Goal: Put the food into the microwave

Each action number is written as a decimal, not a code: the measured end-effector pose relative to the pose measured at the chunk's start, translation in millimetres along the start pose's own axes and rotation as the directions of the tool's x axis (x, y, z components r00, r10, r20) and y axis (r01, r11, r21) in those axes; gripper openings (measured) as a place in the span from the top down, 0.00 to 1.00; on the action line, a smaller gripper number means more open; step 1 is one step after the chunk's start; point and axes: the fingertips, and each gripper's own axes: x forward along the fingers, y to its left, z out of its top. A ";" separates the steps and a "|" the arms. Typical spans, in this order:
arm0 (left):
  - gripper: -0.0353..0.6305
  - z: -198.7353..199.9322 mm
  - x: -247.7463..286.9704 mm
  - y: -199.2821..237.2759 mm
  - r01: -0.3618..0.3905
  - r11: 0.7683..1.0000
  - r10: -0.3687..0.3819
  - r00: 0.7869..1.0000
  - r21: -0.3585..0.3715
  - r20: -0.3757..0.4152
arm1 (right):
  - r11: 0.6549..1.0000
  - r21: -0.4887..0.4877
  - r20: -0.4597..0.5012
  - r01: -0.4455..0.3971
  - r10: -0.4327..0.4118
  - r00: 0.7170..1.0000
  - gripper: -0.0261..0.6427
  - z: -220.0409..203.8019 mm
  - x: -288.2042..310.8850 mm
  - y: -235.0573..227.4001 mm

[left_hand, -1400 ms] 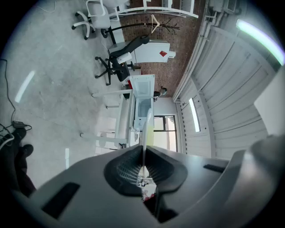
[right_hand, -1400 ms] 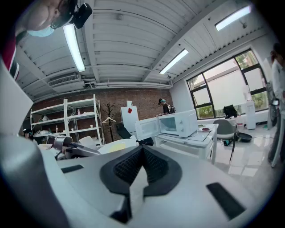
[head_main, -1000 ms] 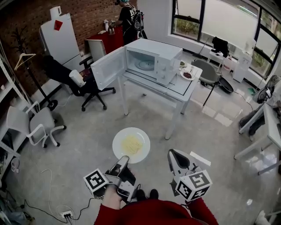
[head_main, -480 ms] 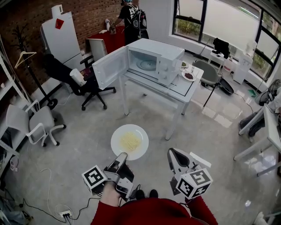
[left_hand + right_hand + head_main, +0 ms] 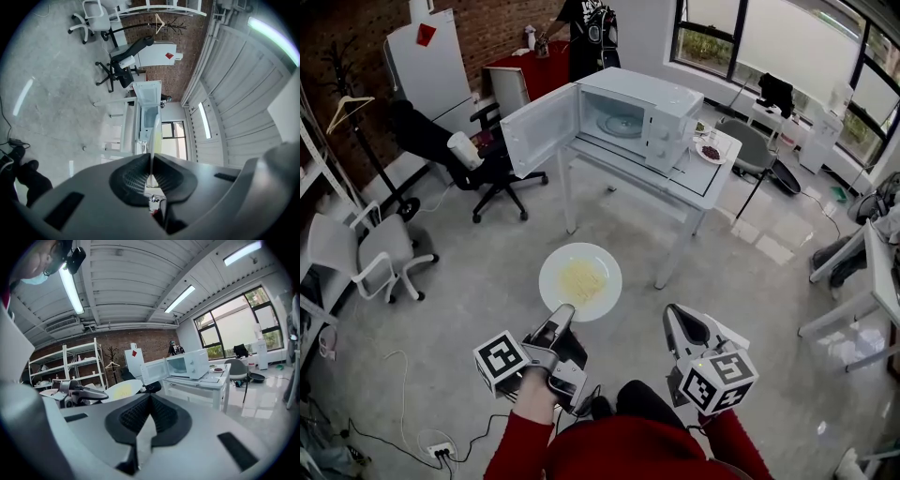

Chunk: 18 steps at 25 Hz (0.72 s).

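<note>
A white plate of yellow noodles (image 5: 580, 281) hangs over the floor, with my left gripper (image 5: 563, 317) shut on its near rim. In the left gripper view the plate (image 5: 155, 133) shows edge-on, pinched between the dark pads. Ahead, the white microwave (image 5: 630, 117) stands on a white table (image 5: 697, 186) with its door (image 5: 539, 128) swung open to the left and a glass turntable inside. My right gripper (image 5: 679, 322) is held beside the plate on the right, shut with nothing in it. The right gripper view shows the plate (image 5: 123, 390) and the microwave (image 5: 188, 365) beyond its closed jaws (image 5: 149, 400).
A small plate with dark food (image 5: 710, 153) lies on the table right of the microwave. A black office chair (image 5: 492, 164) and a white chair (image 5: 370, 253) stand left. A person (image 5: 589, 33) stands behind the table. Cables and a power strip (image 5: 439, 450) lie on the floor.
Both grippers and the plate have advanced toward the microwave, which now sits nearer and larger in the head view. The grip on the plate is unchanged.
</note>
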 end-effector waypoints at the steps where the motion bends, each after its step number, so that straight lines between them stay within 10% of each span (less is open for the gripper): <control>1: 0.92 1.4 3.1 0.9 0.000 1.000 0.000 1.000 -0.006 -0.003 | 1.000 -0.001 -0.002 0.002 -0.002 1.000 0.94 0.2 3.0 -0.8; 18: 0.92 55.6 121.5 9.2 -0.027 0.999 0.027 1.000 -0.023 0.014 | 1.000 -0.025 -0.027 -0.011 0.010 1.000 0.94 38.2 121.5 -70.0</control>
